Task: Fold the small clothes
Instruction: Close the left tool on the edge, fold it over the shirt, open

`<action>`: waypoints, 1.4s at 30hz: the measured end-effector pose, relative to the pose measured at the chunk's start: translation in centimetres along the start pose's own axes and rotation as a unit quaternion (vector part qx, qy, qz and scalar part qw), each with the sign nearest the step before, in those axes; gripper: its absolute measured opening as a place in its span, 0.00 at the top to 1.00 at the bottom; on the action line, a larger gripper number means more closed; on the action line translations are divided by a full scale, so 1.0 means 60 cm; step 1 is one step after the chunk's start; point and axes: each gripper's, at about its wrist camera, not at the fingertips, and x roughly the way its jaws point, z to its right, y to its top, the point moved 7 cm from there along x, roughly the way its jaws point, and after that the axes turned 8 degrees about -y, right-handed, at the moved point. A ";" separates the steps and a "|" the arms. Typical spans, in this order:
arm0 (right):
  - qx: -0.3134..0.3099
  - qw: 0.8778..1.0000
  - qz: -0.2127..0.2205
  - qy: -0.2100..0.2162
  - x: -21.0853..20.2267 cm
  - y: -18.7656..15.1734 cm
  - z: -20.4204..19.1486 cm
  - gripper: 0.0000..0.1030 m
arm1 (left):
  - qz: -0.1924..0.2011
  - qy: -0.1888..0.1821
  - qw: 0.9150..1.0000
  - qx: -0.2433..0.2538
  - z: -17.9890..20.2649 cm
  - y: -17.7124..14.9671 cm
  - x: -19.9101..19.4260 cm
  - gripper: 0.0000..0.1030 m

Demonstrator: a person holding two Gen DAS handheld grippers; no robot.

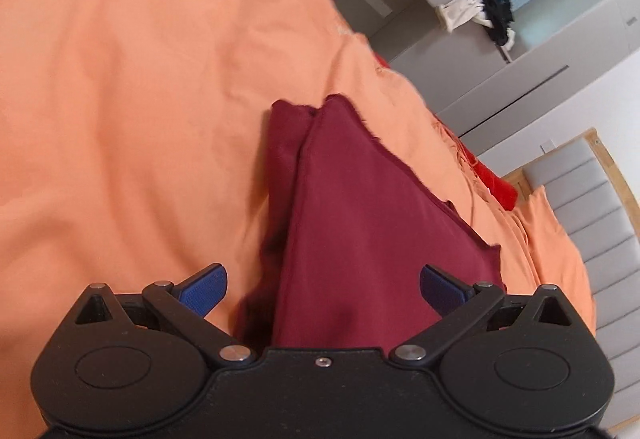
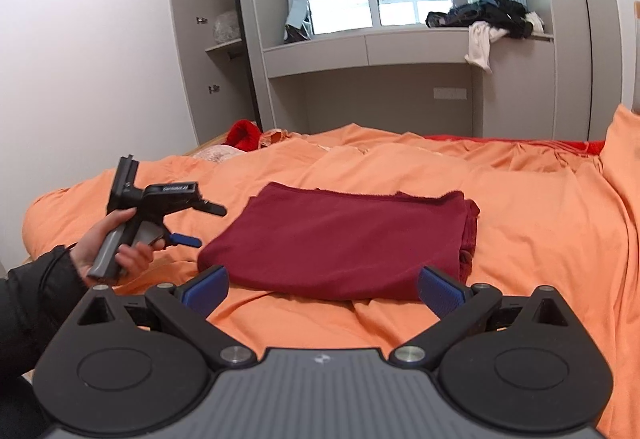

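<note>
- Maroon cloth (image 2: 340, 243) lies folded into a flat rectangle in the middle of the orange bedspread (image 2: 540, 199), layered edges stacked along its right side.
- The step in hand looks like the end of this fold — the garment sits squared and nothing grips it.
- The right gripper (image 2: 322, 289) hovers just short of the cloth's near edge, its blue pads spread wide and empty.
- The left gripper (image 1: 323, 291) is likewise spread and holds nothing; in the right wrist view it is off the cloth's left end, held in a hand (image 2: 108, 245) with a dark sleeve.
- The cloth's long axis runs left to right across the right wrist view; from the left gripper it points straight away, towards the headboard (image 1: 592, 199).
- A next move — another fold or lifting it aside — would call for pinching all the layers together at one edge, or the stack may slide apart.
</note>
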 end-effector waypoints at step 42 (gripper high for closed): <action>-0.007 0.999 -0.034 -0.001 0.245 0.045 0.073 0.96 | -0.051 0.080 0.953 0.288 0.388 -0.003 0.148 0.83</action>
